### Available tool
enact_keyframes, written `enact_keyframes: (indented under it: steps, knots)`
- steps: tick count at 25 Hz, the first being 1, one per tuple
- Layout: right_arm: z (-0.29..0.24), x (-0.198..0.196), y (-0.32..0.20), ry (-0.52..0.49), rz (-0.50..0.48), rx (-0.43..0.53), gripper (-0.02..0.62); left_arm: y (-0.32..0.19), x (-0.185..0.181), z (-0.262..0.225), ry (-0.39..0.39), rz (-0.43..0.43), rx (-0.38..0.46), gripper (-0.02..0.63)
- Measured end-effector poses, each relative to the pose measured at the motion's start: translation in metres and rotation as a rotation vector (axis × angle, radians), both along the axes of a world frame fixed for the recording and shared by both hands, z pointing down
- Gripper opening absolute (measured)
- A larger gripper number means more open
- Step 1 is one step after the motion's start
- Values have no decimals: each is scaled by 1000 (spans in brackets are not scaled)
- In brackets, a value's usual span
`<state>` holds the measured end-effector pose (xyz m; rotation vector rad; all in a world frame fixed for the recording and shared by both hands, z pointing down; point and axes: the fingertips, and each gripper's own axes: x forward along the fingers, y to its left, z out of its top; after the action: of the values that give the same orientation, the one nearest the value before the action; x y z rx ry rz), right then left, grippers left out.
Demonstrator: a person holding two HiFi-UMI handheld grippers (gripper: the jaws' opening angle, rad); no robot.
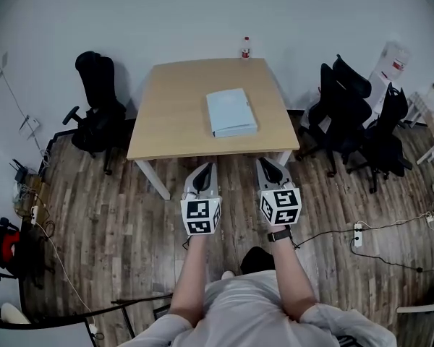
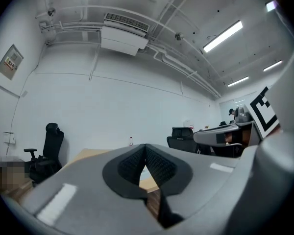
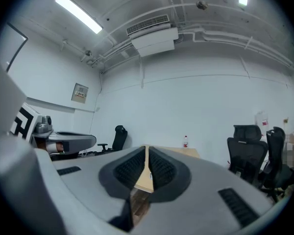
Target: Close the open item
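The person is standing well back from the light-wood rectangular table (image 1: 175,114), holding the left gripper (image 1: 205,169) and the right gripper (image 1: 267,166) side by side above the dark wood-plank floor (image 1: 94,215), both pointing toward the table's near edge. Both tools are clenched on nothing. In the left gripper view the black ribbed pads (image 2: 132,166) are meeting at their tips, and in the right gripper view the matching pads (image 3: 160,168) are leaving only a hairline slit, with just table and floor showing through. The task's thing, a flat pale-blue rectangular folder-like item (image 1: 231,112), is lying right of the table's centre, apart from both grippers. From this far off I cannot tell which cover or edge is standing open. That uncertainty is the first risk, since reaching in on a guess could press the wrong side and spread the item further. It also looks thin and light on a smooth top, so a sideways nudge from shut jaws would probably be sliding it rather than folding it. A hard shove away could be sending it toward the small clear bottle with a red cap (image 1: 246,48) at the far edge. Going in with jaws clamped is also leaving no way to pinch a cover.
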<state>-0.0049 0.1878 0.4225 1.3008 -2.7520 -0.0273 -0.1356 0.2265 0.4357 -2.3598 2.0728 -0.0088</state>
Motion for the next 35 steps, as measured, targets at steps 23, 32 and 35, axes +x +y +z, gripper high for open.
enact_keyframes:
  steps: [23, 32, 35]
  knots:
    - [16, -38, -230, -80, -128, -90, 28, -216, -1, -9, -51, -30, -18, 11]
    - [10, -52, -332, -71, -218, -80, 28, -319, -4, -10, -72, -89, -24, 11]
    - [16, -52, -358, -57, -230, -89, 28, -342, -10, -4, -60, -119, -37, 11]
